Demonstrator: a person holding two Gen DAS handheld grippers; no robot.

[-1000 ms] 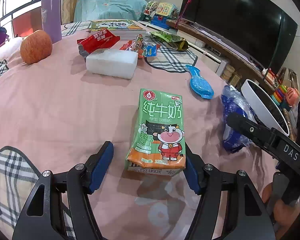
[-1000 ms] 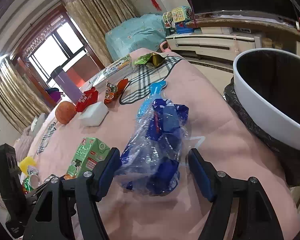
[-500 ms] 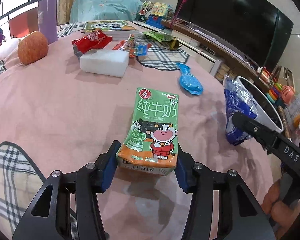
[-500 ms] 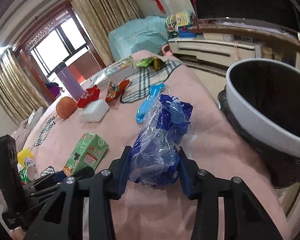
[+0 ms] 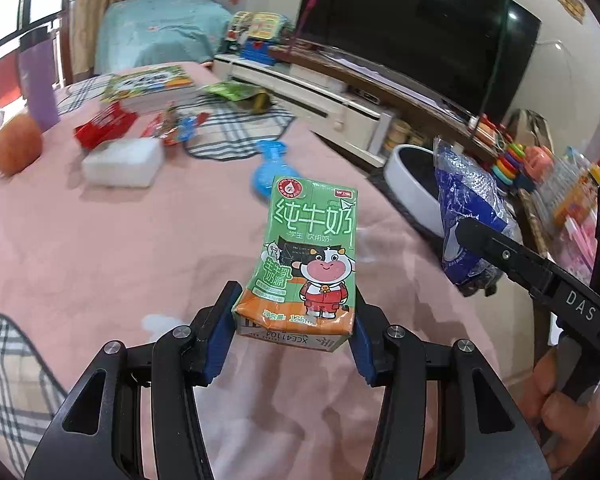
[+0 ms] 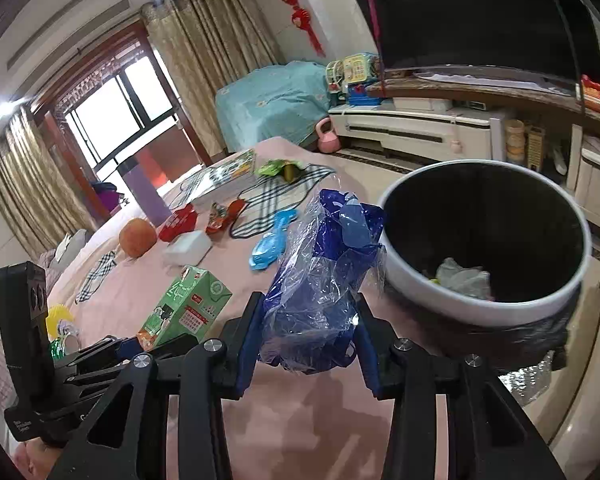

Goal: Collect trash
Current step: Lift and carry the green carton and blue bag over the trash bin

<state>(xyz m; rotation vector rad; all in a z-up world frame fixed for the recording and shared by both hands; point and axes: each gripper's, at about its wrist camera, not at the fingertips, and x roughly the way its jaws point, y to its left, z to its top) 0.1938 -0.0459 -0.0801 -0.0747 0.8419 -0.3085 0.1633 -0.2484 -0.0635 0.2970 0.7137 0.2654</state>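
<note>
My left gripper [image 5: 294, 330] is shut on a green milk carton [image 5: 308, 256] and holds it above the pink tablecloth; the carton also shows in the right wrist view [image 6: 184, 306]. My right gripper [image 6: 306, 346] is shut on a crumpled blue and clear plastic bag [image 6: 324, 276], lifted off the table next to the white trash bin [image 6: 488, 308]. The bag [image 5: 468, 216] and the bin [image 5: 410, 188] also show in the left wrist view, to the right of the carton. The bin has a black liner and some trash inside.
On the table lie a white sponge block [image 5: 122, 160], an orange fruit [image 5: 18, 144], red wrappers [image 5: 104, 128], a blue plastic piece [image 5: 270, 168], a green wrapper [image 5: 236, 92], books [image 5: 152, 86] and a purple bottle [image 5: 38, 80]. A TV stand [image 6: 440, 120] is beyond.
Both grippers closed on their items, the left on the carton and the right on the bag, and lifted them off the table. The right gripper moved closer to the bin.
</note>
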